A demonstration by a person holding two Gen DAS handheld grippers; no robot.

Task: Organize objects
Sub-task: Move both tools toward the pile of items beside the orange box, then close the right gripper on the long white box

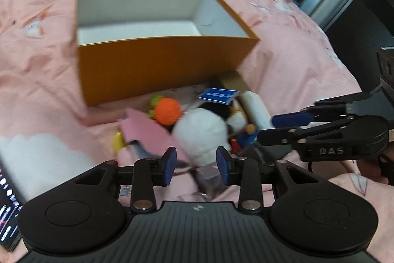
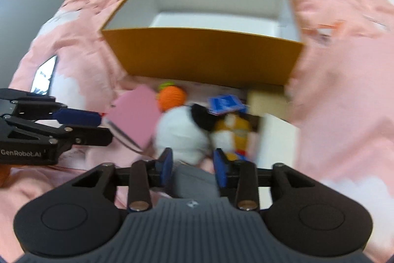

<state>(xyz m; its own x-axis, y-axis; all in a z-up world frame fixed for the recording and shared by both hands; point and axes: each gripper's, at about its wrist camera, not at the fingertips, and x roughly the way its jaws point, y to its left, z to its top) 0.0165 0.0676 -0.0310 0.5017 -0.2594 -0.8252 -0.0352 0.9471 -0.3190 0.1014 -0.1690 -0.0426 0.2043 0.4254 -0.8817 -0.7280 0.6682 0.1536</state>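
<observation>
An open orange box [image 1: 160, 65] [image 2: 202, 56] with a white inside stands on the pink bedcover. Heaped in front of it are an orange knitted ball [image 1: 168, 111] [image 2: 172, 96], a pink notebook [image 1: 145, 132] [image 2: 135, 115], a white and black plush [image 1: 199, 134] [image 2: 179, 134], a blue card [image 1: 218, 95] [image 2: 225, 102] and a white carton [image 1: 254, 107] [image 2: 278, 139]. My left gripper [image 1: 197, 165] [image 2: 104, 127] is open at the near end of the plush, beside the notebook. My right gripper [image 2: 193, 168] [image 1: 267, 127] is open over a blurred grey item [image 2: 194, 181], right of the plush.
A small orange and white plush [image 2: 234, 130] and a little blue figure [image 1: 247, 136] lie in the heap, with a yellow piece [image 1: 118, 142] under the notebook. A phone [image 1: 7, 208] [image 2: 44, 75] lies on the bedcover at the left. The bed edge and dark furniture are at the right.
</observation>
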